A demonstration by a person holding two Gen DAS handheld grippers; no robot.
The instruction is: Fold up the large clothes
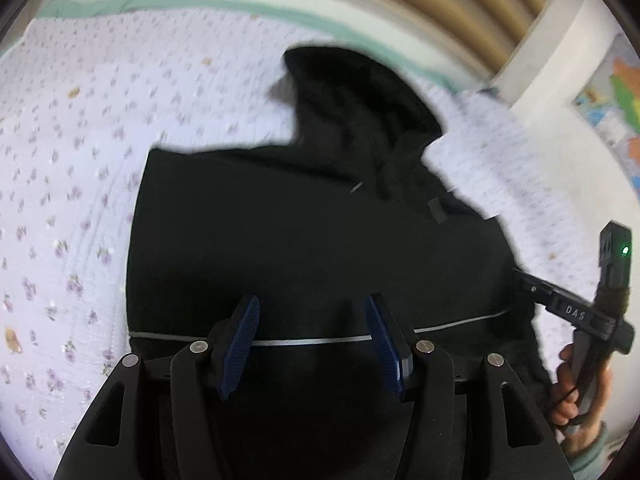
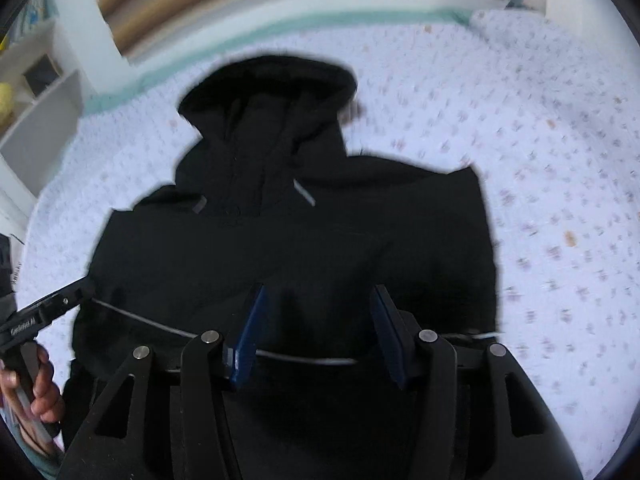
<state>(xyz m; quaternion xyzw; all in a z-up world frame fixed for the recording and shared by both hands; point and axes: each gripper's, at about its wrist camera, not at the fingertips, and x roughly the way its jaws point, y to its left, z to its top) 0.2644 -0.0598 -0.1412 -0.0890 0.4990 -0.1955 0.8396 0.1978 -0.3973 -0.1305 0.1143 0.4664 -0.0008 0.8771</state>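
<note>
- Bed (image 2: 540, 160) under me, covered by a white floral quilt (image 1: 80, 160).
- Black hooded jacket (image 2: 280, 240) lies flat on it, hood away from me.

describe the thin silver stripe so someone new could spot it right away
Find the floral bedspread and the black hooded jacket spread on it. The silver stripe crosses the jacket's near end, between the open right gripper fingers. It is the only long pale line there.
</note>
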